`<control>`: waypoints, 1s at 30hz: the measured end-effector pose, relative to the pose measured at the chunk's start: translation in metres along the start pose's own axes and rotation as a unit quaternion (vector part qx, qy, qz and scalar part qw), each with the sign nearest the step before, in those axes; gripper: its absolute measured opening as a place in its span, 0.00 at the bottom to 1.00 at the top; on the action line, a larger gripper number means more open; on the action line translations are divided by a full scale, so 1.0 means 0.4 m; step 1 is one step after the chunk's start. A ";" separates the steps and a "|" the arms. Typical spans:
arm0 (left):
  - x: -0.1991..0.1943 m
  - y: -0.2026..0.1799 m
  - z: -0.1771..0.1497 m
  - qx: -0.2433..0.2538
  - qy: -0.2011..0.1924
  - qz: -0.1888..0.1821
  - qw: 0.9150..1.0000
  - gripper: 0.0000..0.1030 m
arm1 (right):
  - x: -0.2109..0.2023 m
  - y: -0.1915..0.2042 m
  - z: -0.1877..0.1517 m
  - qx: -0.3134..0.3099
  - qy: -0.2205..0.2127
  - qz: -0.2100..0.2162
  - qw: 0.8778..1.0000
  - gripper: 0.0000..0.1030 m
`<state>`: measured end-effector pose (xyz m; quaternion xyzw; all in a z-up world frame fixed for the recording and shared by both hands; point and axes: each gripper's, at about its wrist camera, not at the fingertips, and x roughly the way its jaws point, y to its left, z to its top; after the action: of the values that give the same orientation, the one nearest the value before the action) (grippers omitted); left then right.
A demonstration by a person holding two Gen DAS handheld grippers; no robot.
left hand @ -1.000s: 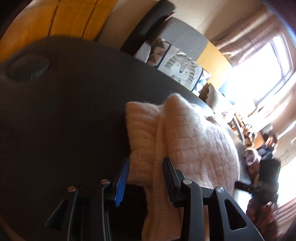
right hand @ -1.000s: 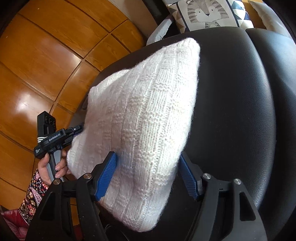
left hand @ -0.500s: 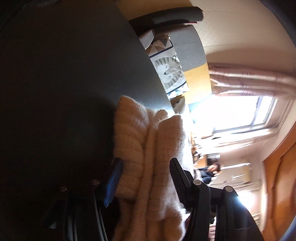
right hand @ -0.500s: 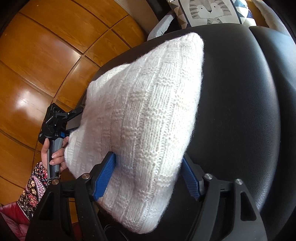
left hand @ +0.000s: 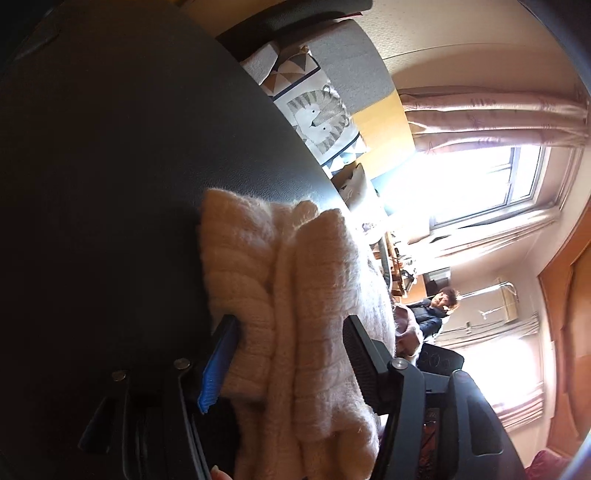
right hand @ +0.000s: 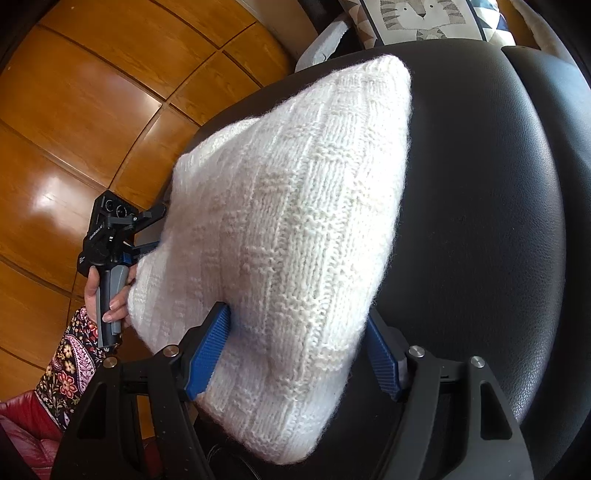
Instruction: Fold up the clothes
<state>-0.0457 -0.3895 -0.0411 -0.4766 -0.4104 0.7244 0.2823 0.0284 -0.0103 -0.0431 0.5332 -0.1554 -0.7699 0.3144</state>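
Note:
A cream knit sweater [right hand: 295, 206], folded into a thick bundle, lies on a black leather seat [right hand: 480, 221]. My right gripper [right hand: 295, 312] straddles its near end, and both blue pads press into the knit. In the right wrist view my left gripper [right hand: 157, 232] meets the sweater's left edge, held by a hand [right hand: 110, 295] with a floral sleeve. In the left wrist view the stacked folds of the sweater [left hand: 288, 295] fill the gap of the left gripper [left hand: 290, 321]. Its jaws are opening and stand wide around the layers.
A wooden floor [right hand: 92, 110] lies left of the seat. A tiger-print cushion [right hand: 417, 18] leans beyond the seat's far edge. A bright window [left hand: 461, 184] with curtains and a person in dark clothes [left hand: 432, 314] are farther off. Red upholstery [right hand: 22, 435] shows at the bottom left.
The left gripper's jaws have widened around the sweater's folded edge, and it has rolled and shifted a little along the seat. The right gripper and its end of the sweater stay put.

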 end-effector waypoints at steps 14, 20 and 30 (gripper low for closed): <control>0.009 -0.121 -0.017 0.108 -0.044 0.170 0.978 0.30 | 0.037 0.055 0.041 -0.028 0.002 -0.036 0.999 0.42; -0.119 -0.111 -0.007 0.109 -0.112 0.231 0.960 0.26 | 0.119 0.159 0.112 -0.073 0.006 -0.025 0.997 0.40; -0.428 0.027 0.040 0.050 -0.217 0.318 0.922 0.25 | 0.341 0.359 0.220 -0.131 0.047 0.014 0.990 0.39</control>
<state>0.0054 -0.5370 0.0316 -0.3988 -0.2520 0.8810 -0.0354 -0.0387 -0.2157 -0.0253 0.5209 -0.0457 -0.7532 0.3992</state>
